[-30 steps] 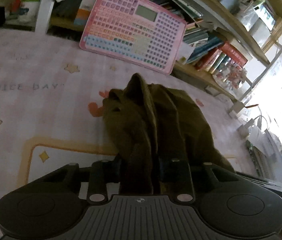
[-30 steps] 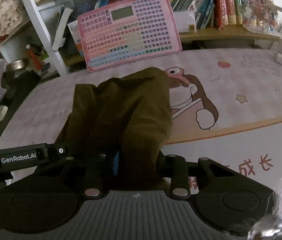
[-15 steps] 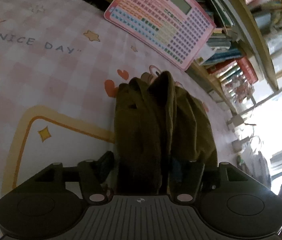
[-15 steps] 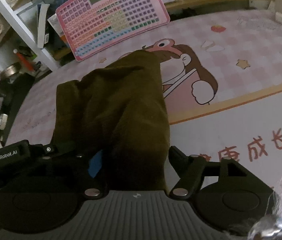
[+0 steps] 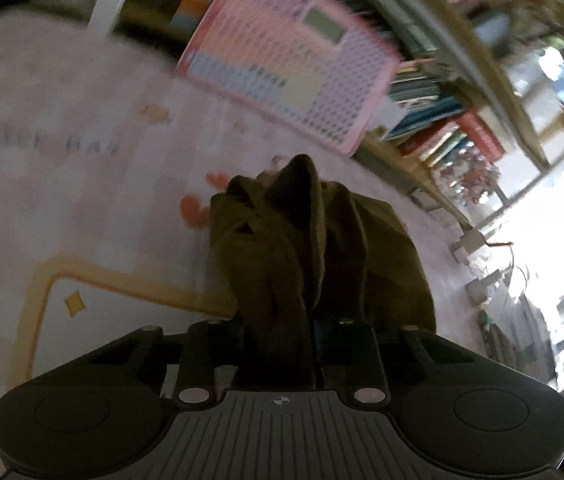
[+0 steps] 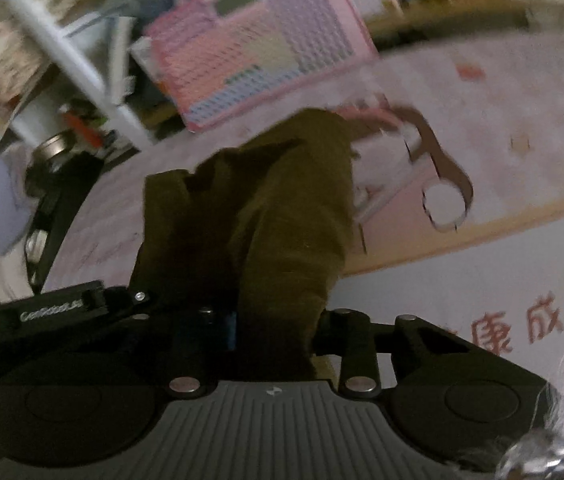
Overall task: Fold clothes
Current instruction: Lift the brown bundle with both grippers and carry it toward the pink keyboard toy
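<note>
Both jaws are clamped on the olive garment point(image 5: 314, 248), left gripper point(image 5: 277, 332) and right gripper point(image 6: 273, 320) alike. It hangs bunched above the pink mat point(image 5: 73, 200), a keyboard toy point(image 6: 257, 40) at 12 o'clock.

Pink checked play mat point(image 5: 81, 184), crowded bookshelves point(image 5: 442, 128), pink keyboard board point(image 6: 257, 48), bright window light

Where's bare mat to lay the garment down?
Free: the white panel right of the garment, and the checked mat left of it. Crowded: far edge, where the pink board leans on the shelves.
</note>
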`<state>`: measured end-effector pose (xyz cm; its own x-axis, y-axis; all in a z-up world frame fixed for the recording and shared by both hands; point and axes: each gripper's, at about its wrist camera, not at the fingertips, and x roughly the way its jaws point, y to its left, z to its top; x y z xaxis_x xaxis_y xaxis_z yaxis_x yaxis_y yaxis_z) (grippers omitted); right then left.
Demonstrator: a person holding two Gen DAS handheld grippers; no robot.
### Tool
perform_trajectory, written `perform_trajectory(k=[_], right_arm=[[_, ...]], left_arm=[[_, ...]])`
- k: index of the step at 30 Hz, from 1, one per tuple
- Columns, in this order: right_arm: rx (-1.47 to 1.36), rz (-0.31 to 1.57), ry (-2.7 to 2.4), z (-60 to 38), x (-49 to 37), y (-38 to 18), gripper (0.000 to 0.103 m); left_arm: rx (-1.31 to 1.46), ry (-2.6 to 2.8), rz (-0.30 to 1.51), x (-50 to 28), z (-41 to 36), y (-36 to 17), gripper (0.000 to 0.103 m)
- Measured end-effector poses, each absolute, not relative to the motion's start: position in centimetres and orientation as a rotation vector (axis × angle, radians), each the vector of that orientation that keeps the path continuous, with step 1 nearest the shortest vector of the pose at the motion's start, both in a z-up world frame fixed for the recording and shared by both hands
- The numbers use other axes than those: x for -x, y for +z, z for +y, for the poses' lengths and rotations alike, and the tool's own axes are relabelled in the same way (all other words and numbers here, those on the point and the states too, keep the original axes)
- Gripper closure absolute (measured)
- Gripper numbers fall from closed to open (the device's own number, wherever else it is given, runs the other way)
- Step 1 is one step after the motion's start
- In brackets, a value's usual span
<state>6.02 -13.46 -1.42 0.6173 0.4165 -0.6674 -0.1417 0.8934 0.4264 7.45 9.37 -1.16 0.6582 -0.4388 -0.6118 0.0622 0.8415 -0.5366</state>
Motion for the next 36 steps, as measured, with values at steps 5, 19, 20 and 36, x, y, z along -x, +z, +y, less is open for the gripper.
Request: perform_trajectory(k=[5, 19, 20, 36], right_arm=[[-0.327, 0.767, 0.338, -13.6, -4.3, 1.0, 0.075], [-0.319, 0.722, 0.328, -13.8, -0.9, 2.9, 0.074], [-0.320, 0.724, 0.327, -13.7, -0.7, 2.9, 0.074], [-0.354, 0.731, 0.388, -17.0, 0.5, 2.0, 0.074]], left_arm=[[0.470, -0.336, 0.717, -5.7, 9.2, 1.5, 0.076], [0.499, -0.353, 0.700, -3.1, 9.6, 2.3, 0.076], [0.501, -0.352, 0.700, -3.0, 9.5, 2.4, 0.076], [0.472, -0.270, 0.697, -0.5, 6.1, 3.2, 0.076]])
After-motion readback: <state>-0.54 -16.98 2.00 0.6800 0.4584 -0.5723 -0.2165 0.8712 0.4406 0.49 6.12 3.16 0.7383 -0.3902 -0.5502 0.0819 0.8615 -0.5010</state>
